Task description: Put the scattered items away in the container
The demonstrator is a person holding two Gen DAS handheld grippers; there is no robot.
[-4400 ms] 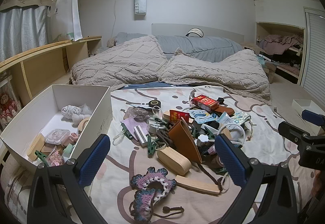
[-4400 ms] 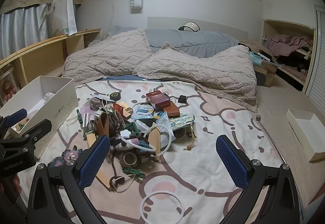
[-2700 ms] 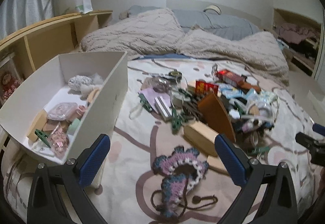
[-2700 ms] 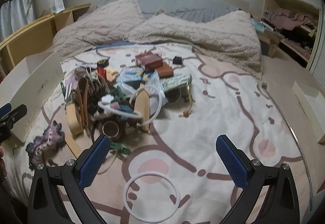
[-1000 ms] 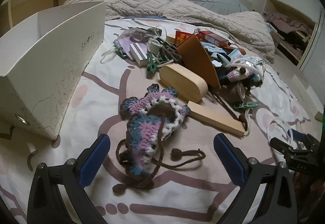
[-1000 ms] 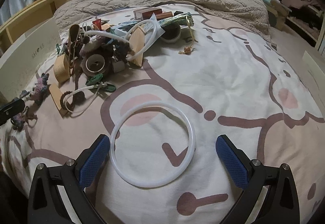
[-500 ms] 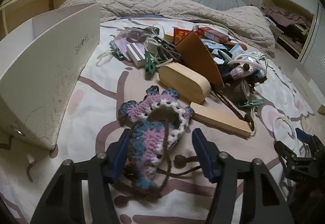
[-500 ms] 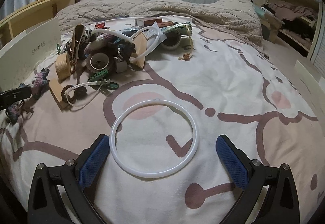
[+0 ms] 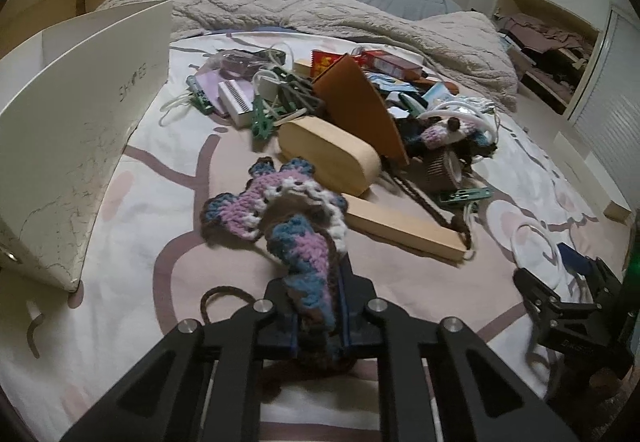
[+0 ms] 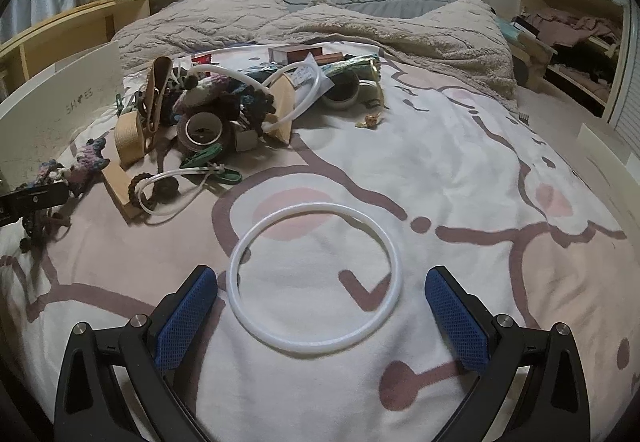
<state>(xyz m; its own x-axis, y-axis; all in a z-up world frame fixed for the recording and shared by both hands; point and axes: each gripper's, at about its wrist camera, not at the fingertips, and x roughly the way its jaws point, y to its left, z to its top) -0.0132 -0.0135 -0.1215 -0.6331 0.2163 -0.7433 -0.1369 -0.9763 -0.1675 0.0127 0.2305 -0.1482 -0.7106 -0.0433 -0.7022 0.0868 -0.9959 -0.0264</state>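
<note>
Left tongs pinching crochet, right tongs spread.
We saw the left gripper point(image 9: 316, 306) clamped on the purple-blue-white crocheted piece point(image 9: 280, 209); the right gripper point(image 10: 320, 318) straddled the white plastic ring point(image 10: 314, 278), untouched.

both wrist cameras look steeply down, close over the bedspread point(image 10: 460, 169); they share the pile of clutter point(image 9: 360, 97) and white ring point(image 10: 314, 278).

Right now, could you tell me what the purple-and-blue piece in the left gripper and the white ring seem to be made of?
Crocheted piece: yarn, matte and nubby, with visible stitches. White ring: probably plastic or silicone, smooth, slightly translucent, evenly round.
</note>
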